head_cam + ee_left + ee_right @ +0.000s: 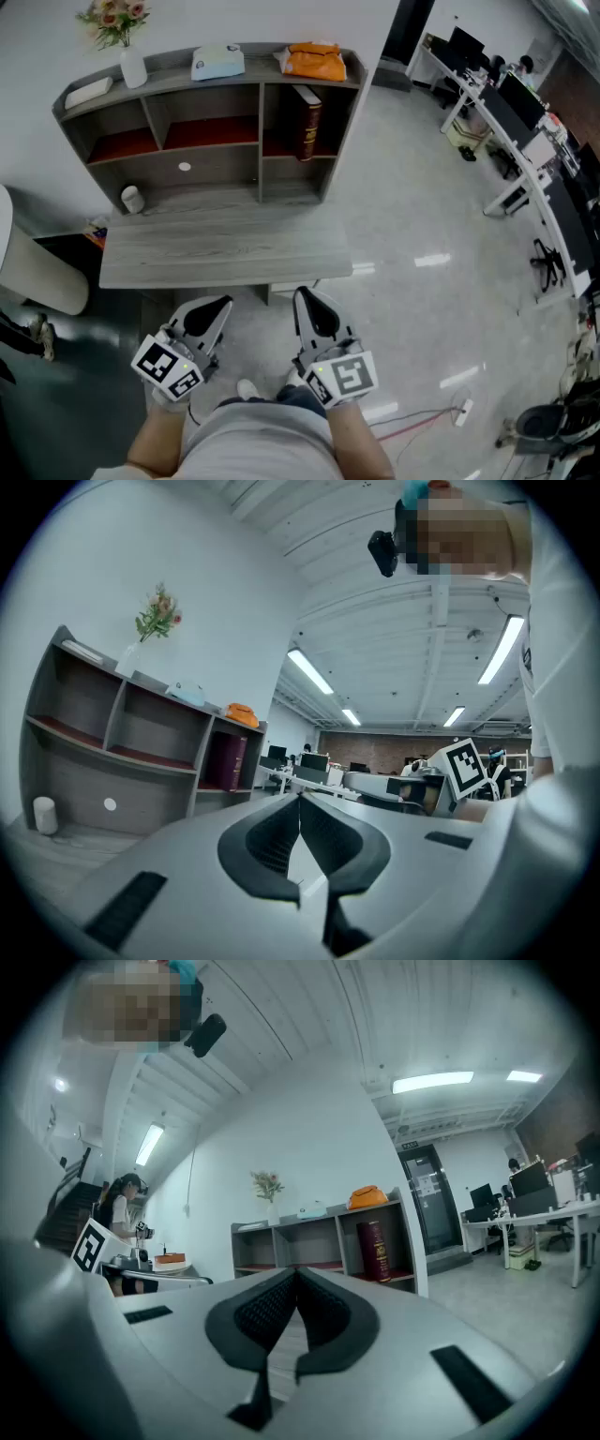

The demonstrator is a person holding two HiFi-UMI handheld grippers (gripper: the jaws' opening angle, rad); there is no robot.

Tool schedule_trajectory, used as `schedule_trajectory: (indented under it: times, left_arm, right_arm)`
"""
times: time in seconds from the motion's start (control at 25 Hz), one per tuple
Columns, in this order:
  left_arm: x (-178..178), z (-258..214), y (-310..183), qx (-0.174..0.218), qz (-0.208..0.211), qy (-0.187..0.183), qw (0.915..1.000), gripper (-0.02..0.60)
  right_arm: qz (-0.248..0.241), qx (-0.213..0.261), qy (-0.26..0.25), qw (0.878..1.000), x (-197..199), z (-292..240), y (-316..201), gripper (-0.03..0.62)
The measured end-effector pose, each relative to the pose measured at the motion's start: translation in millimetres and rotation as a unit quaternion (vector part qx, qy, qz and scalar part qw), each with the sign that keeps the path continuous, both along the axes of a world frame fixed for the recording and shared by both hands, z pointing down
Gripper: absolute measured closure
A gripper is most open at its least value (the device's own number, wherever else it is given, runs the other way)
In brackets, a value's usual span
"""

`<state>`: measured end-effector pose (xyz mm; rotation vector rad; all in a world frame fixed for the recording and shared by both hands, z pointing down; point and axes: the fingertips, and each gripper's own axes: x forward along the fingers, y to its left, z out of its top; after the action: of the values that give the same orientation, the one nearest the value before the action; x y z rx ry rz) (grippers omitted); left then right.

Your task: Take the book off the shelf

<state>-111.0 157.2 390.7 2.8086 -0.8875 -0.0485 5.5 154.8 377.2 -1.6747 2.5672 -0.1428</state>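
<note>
A dark red book (pixel 307 122) stands upright in the right compartment of the grey shelf unit (pixel 261 141) at the back of the desk (pixel 225 253). It also shows in the left gripper view as the book (pixel 228 760) and in the right gripper view as the book (pixel 376 1251). My left gripper (pixel 208 317) and right gripper (pixel 307 307) hang side by side in front of the desk's near edge, far from the book. Both are shut with nothing between their jaws, as seen at the left gripper (pixel 300 803) and right gripper (pixel 296 1279).
On the shelf top stand a vase of flowers (pixel 120 37), a tissue box (pixel 217 62) and an orange bag (pixel 315 61). A white cup (pixel 132 199) sits on the desk's left. A white chair (pixel 37 272) is at left; office desks (pixel 506 112) line the right.
</note>
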Motion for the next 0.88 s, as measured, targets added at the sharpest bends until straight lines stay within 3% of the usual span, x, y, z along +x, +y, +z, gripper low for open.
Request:
schedule_trajectory:
  times: [0.32,0.44,0.88]
  left_arm:
    - [31.0,-3.5,-3.8,0.001,-0.011,-0.009,0.9999,0.566]
    - [45.4,-3.0,-5.3,0.0,-0.017,-0.015,0.9997,0.566]
    - [113.2,0.7,-10.4,-0.003,-0.049,-0.036,0.9982,0.566]
  right_arm:
    - [-0.013,0.003,-0.011,1.0,29.7,-1.4,-5.1,0.576]
    - [-0.023,0.008,-0.039,0.999,44.2,-4.2,-5.7,0.576]
    - [-0.025,0.006,-0.096,0.995,140.5,1.2,-7.3,0.574]
